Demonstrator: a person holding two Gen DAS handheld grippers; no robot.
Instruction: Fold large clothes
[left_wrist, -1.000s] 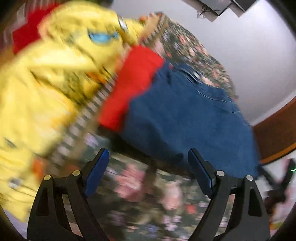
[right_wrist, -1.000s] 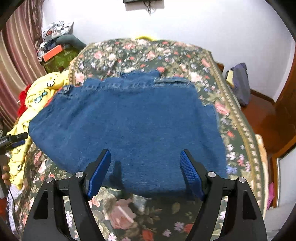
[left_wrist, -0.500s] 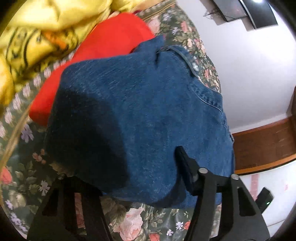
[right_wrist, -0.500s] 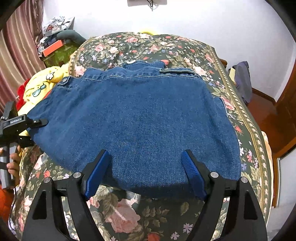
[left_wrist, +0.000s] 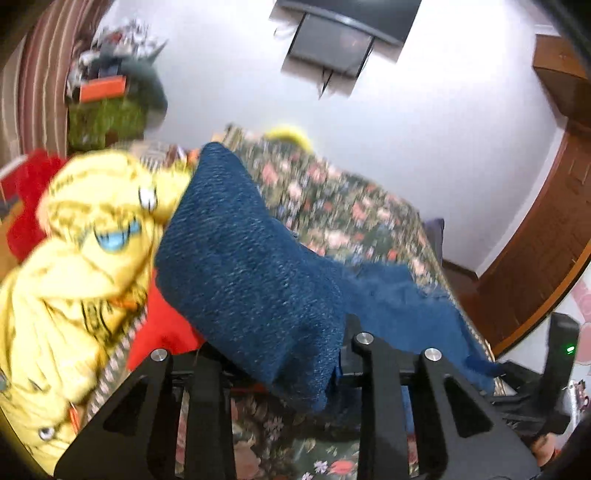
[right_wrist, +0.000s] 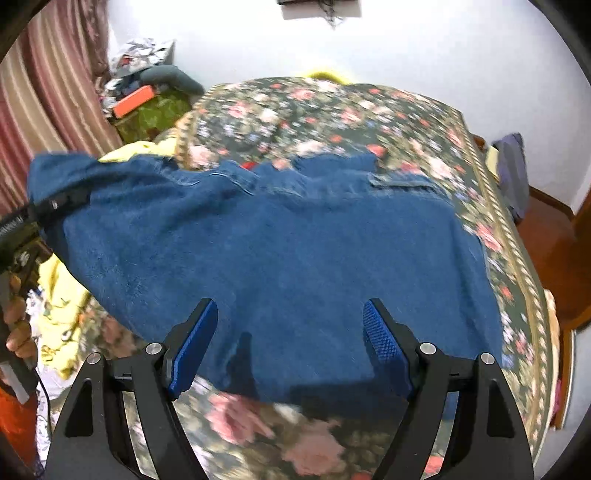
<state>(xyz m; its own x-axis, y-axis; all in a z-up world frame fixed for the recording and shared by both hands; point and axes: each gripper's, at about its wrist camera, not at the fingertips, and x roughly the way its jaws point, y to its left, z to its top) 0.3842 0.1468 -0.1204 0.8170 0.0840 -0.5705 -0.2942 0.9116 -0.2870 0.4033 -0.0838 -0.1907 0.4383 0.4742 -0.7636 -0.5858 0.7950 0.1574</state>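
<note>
A large blue denim garment (right_wrist: 288, 258) lies spread on a floral bed (right_wrist: 332, 110). My left gripper (left_wrist: 280, 354) is shut on the garment's left edge (left_wrist: 258, 288) and holds it lifted off the bed, so the cloth drapes over its fingers. That left gripper (right_wrist: 55, 206) also shows at the left of the right wrist view, holding the raised corner. My right gripper (right_wrist: 291, 343) is open and empty, its blue pads (right_wrist: 384, 339) above the garment's near hem.
A yellow printed cloth (left_wrist: 85, 266) and a red cloth (left_wrist: 166, 332) are heaped at the bed's left side. A cluttered green stand (right_wrist: 147, 110) is by the striped curtain. A wooden door (left_wrist: 546, 258) and dark clothes (right_wrist: 513, 173) are at the right.
My left gripper has closed on the garment's left edge and lifted it up from the bed. My right gripper has stayed open over the near hem.
</note>
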